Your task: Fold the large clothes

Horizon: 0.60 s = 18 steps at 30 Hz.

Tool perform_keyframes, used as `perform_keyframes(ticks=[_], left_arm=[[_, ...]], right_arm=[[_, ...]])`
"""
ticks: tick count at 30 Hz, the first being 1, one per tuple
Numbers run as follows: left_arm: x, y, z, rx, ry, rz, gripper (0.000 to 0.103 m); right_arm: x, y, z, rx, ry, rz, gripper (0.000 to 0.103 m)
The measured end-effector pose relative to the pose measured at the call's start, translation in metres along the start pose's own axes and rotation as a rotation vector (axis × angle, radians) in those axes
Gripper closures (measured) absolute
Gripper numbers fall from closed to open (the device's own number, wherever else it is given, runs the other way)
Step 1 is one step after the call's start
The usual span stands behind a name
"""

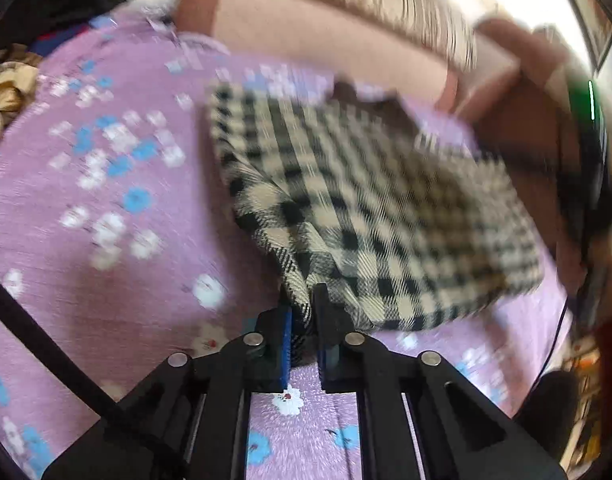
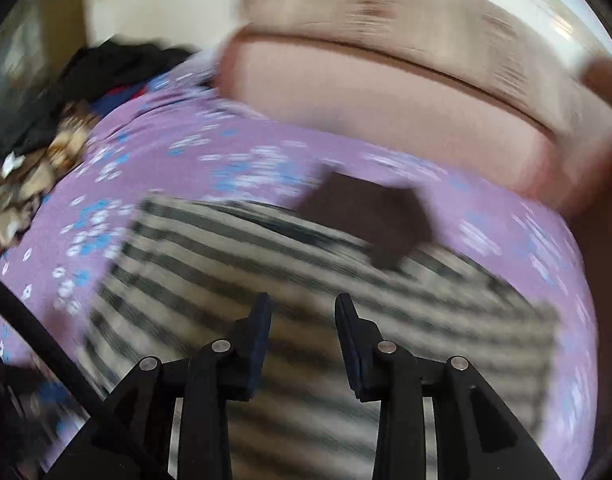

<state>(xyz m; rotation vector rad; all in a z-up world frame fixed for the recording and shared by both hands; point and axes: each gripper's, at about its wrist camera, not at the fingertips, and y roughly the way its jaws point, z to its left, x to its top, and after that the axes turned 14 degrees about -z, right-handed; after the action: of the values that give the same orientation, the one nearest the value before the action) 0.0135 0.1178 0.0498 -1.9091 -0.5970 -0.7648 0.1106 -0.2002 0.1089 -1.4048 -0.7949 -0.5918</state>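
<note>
Where purple floral bed (image 1: 105,200) meets pink headboard (image 1: 306,40), left hand-held gripper (image 1: 303,320) pinches checked garment (image 1: 366,208); right hand-held gripper (image 2: 303,320) released; dark clothes (image 2: 117,64) at 10 o'clock blurred.

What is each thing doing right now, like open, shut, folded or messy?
left gripper: shut on a checked garment corner
right gripper: open, empty, above the garment
checked garment: folded, lying on the bedsheet
bedsheet: spread flat
clothes pile: messy, unfolded

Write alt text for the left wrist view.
The left gripper pinches a corner of a black-and-cream checked garment lying on a purple floral bedsheet. A pinkish headboard lies beyond; the picture is motion-blurred.
</note>
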Motion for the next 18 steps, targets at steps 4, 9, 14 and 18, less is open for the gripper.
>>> perform_keyframes(ticks=[4, 9, 14, 18], left_arm=[[0.005, -0.031, 0.009, 0.057, -0.015, -0.055, 0.099], [-0.006, -0.023, 0.025, 0.194, -0.026, -0.018, 0.103], [-0.004, -0.033, 0.033, 0.197, -0.110, -0.076, 0.102], [-0.001, -0.036, 0.030, 0.220, -0.089, -0.096, 0.102]], right_arm=[[-0.042, -0.067, -0.110, -0.163, 0.179, -0.016, 0.043], [-0.114, -0.102, -0.183, -0.215, 0.383, 0.060, 0.039], [-0.157, -0.086, -0.175, -0.045, 0.493, 0.136, 0.096], [-0.167, -0.082, -0.183, -0.137, 0.519, 0.157, 0.098]])
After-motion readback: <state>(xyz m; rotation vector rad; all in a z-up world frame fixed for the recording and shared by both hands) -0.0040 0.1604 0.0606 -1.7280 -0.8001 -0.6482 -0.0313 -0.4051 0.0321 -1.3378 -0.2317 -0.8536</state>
